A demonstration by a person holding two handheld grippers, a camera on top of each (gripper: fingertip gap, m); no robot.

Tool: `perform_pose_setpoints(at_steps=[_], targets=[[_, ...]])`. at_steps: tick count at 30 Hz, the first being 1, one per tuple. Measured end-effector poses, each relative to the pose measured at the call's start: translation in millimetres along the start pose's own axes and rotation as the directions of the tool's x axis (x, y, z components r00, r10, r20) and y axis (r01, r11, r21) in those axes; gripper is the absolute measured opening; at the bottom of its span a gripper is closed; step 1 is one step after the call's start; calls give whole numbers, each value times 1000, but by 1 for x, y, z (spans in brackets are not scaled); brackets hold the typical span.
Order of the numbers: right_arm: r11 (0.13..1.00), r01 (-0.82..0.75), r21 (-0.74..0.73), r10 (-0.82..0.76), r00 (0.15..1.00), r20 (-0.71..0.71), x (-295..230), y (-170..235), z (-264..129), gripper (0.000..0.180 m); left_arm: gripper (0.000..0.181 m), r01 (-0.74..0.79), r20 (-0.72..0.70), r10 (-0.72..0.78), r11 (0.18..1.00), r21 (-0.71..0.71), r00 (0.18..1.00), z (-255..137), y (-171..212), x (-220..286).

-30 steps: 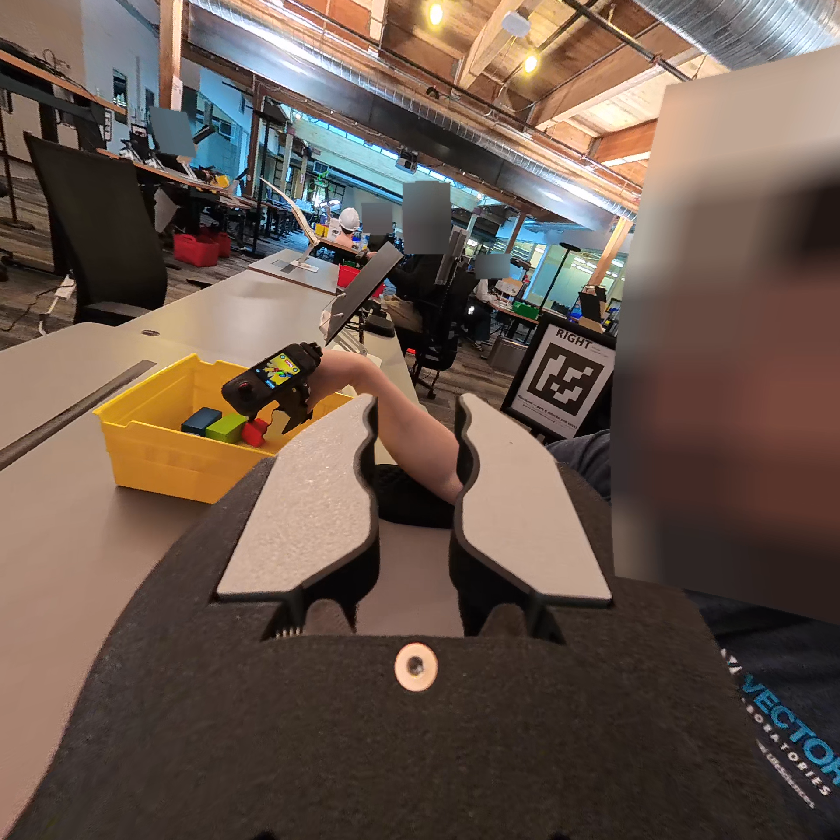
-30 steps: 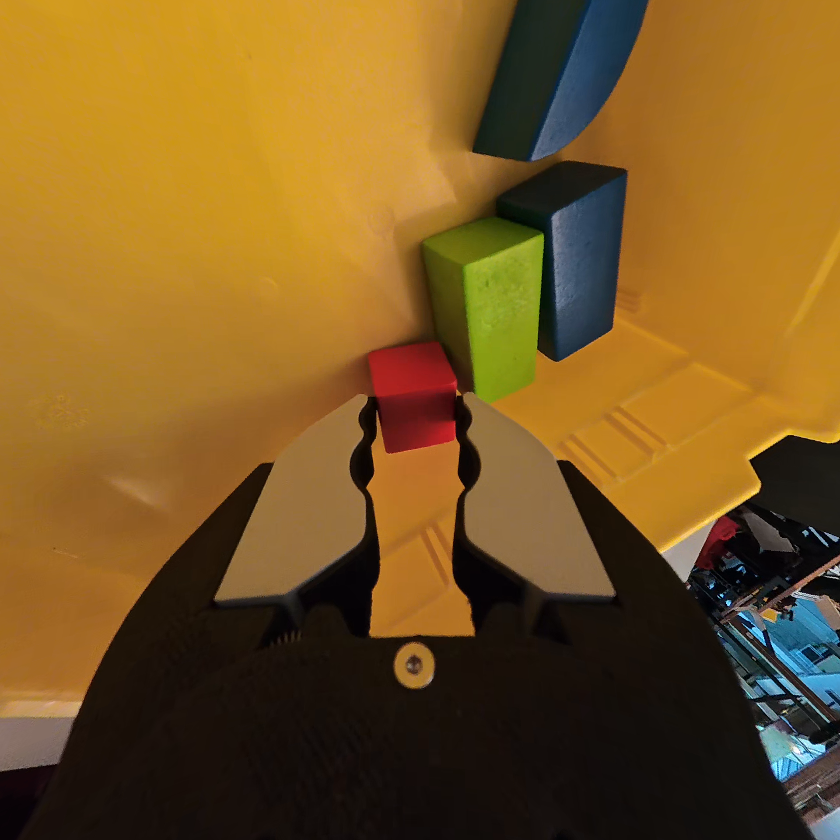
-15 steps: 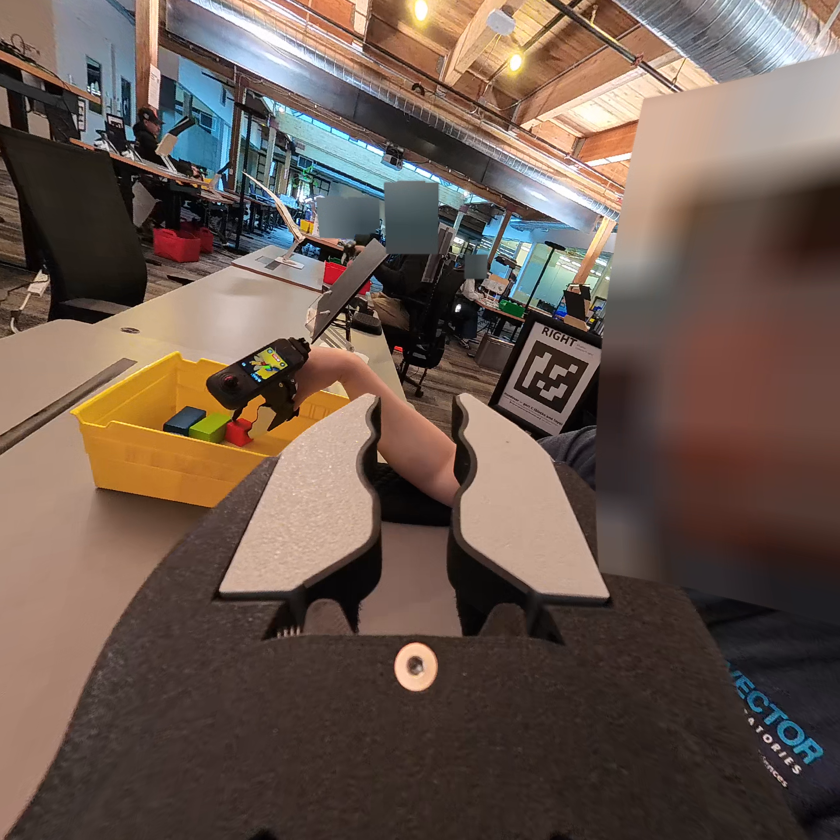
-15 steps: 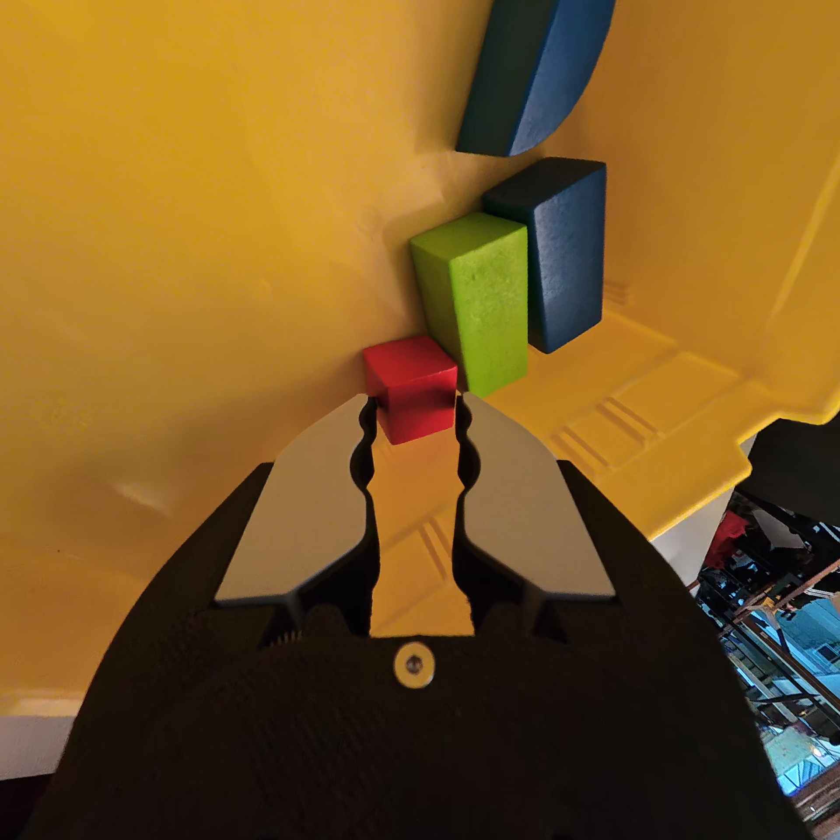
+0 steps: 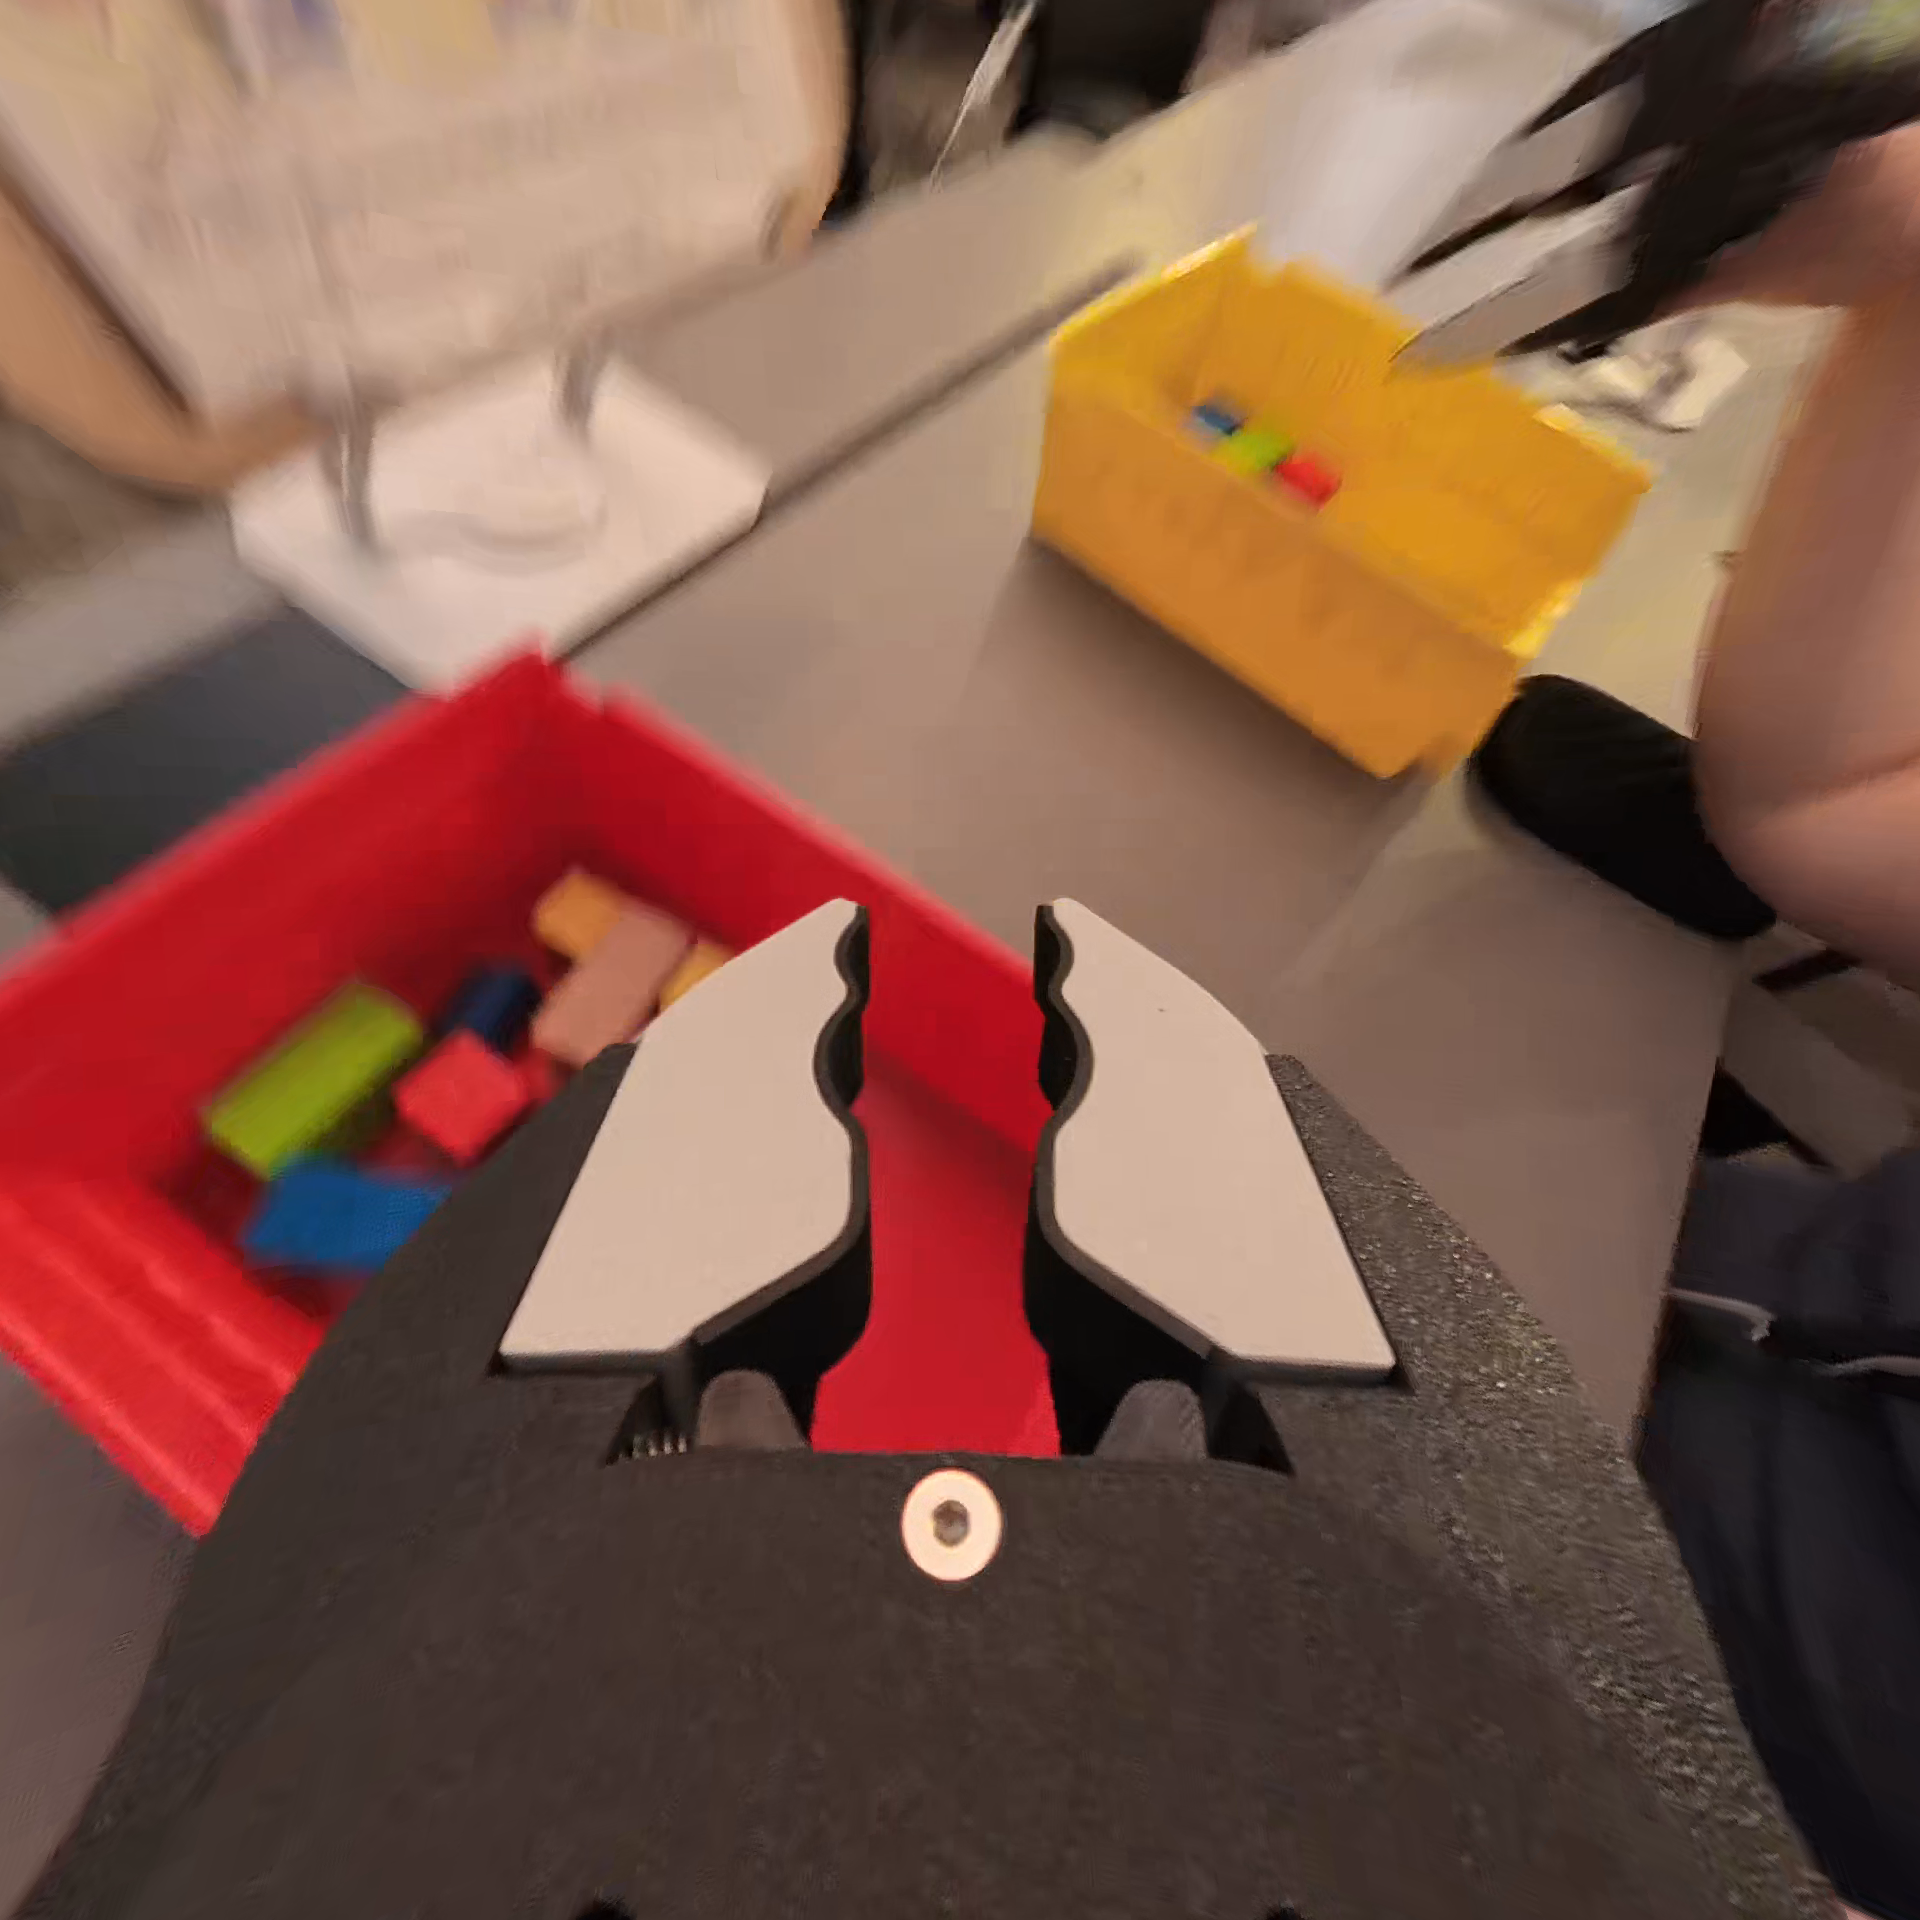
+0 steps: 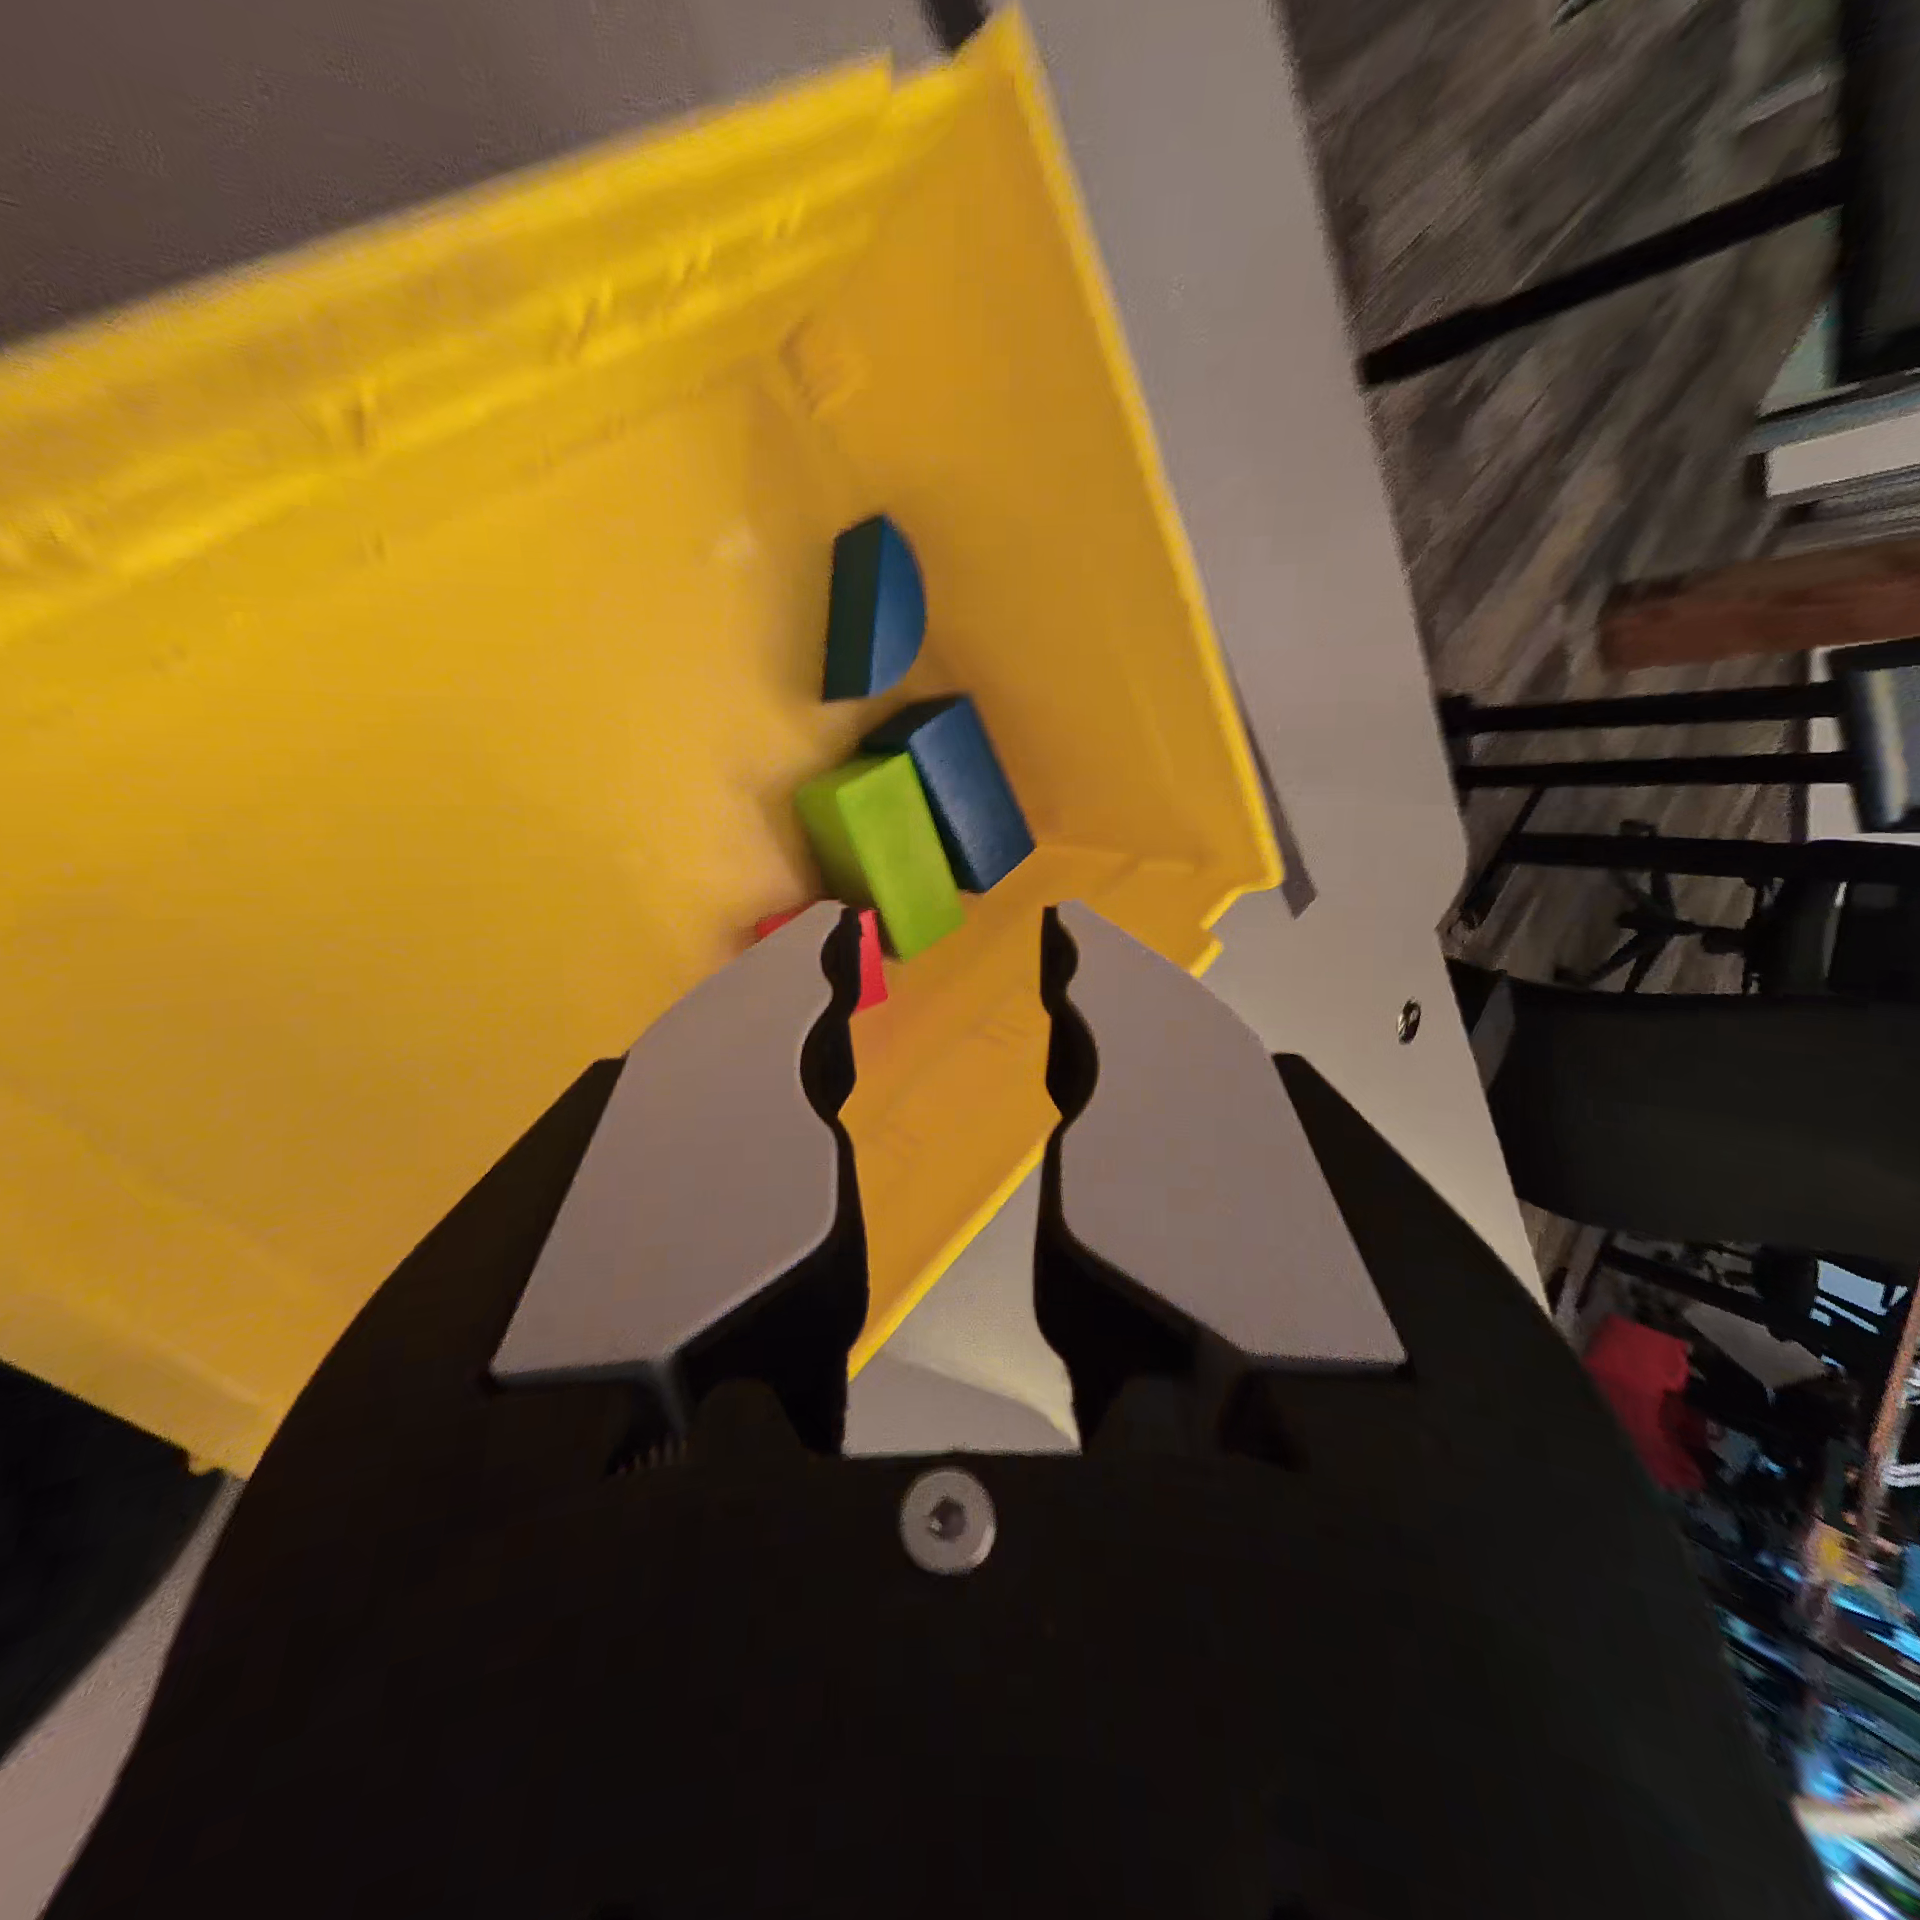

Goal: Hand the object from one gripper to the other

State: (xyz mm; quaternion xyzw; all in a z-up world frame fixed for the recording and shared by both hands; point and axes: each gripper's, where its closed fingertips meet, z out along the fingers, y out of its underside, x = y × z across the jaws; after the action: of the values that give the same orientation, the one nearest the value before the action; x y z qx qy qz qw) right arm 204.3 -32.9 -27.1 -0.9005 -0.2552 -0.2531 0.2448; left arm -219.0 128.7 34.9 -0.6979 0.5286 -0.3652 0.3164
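My right gripper (image 6: 943, 920) is open and empty, raised above the yellow bin (image 6: 416, 623). A red cube (image 6: 868, 966) lies on the bin floor, partly hidden behind my left fingertip (image 6: 790, 966). Beside it lie a green block (image 6: 883, 842), a blue block (image 6: 966, 790) and a blue half-round (image 6: 873, 608). My left gripper (image 5: 948, 920) is open and empty above a red bin (image 5: 312, 810) that holds several coloured blocks. The left wrist view, blurred, also shows the yellow bin (image 5: 1299, 623) with its red cube (image 5: 1307, 478) and the right gripper (image 5: 1507, 301) over it.
Both bins stand on a grey table (image 5: 1091, 727). A white stand base (image 5: 499, 488) sits behind the red bin. A person's arm (image 5: 1818, 623) is at the right. The table edge (image 6: 1382, 831) and black chairs (image 6: 1714, 1091) lie beyond the yellow bin.
My right gripper pulled back and up from the red cube, which stayed in the yellow bin; its jaws stayed open. My left gripper swung down over the red bin.
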Motion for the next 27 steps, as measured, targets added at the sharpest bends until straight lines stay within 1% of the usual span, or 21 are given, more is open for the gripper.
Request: perform_pose_setpoints(at_steps=[2,4,6,8,10,11,12,14,16,18,19,20,22,25,27], targets=[[996,-56,72,57,998,-23,8,-12,-11,34,30,137,62,-131,986,-92,989,12,17,-20],[990,-76,116,81,996,-34,11,-19,-17,34,31,225,86,-216,967,-121,973,30,25,-31],[991,-56,123,60,998,-31,9,-20,-19,34,31,290,120,-274,945,-153,954,50,35,-41],[993,-37,114,41,999,-33,7,-20,-17,34,31,306,169,-270,918,-252,948,67,54,-50],[994,-35,104,38,999,-24,5,-18,-15,34,31,253,171,-204,905,-342,964,80,69,-51],[994,-37,103,39,999,-18,5,-18,-14,34,31,201,154,-154,910,-363,976,86,72,-51],[994,-39,102,40,999,-12,4,-18,-12,34,31,130,127,-88,920,-369,988,91,72,-51],[994,-40,98,40,999,-5,4,-17,-10,34,38,-37,43,57,929,-367,997,98,72,-42],[995,-37,95,37,999,4,2,-17,-9,34,40,-187,14,209,901,-392,978,101,78,-39],[995,-32,92,31,999,9,1,-17,-8,34,42,-300,54,356,851,-430,933,103,85,-48],[995,-31,91,30,999,12,0,-17,-7,34,42,-337,57,403,827,-450,913,105,89,-50],[995,-29,90,27,999,17,-1,-17,-7,34,41,-357,56,429,811,-463,902,106,93,-52],[996,-24,90,22,1000,22,-2,-17,-6,34,40,-355,43,429,796,-490,902,109,100,-54],[996,-21,86,18,999,26,-3,-15,-5,34,39,-351,22,410,806,-477,912,113,104,-52],[996,-21,82,18,999,30,-4,-14,-5,34,38,-362,24,430,789,-496,903,113,108,-56]])
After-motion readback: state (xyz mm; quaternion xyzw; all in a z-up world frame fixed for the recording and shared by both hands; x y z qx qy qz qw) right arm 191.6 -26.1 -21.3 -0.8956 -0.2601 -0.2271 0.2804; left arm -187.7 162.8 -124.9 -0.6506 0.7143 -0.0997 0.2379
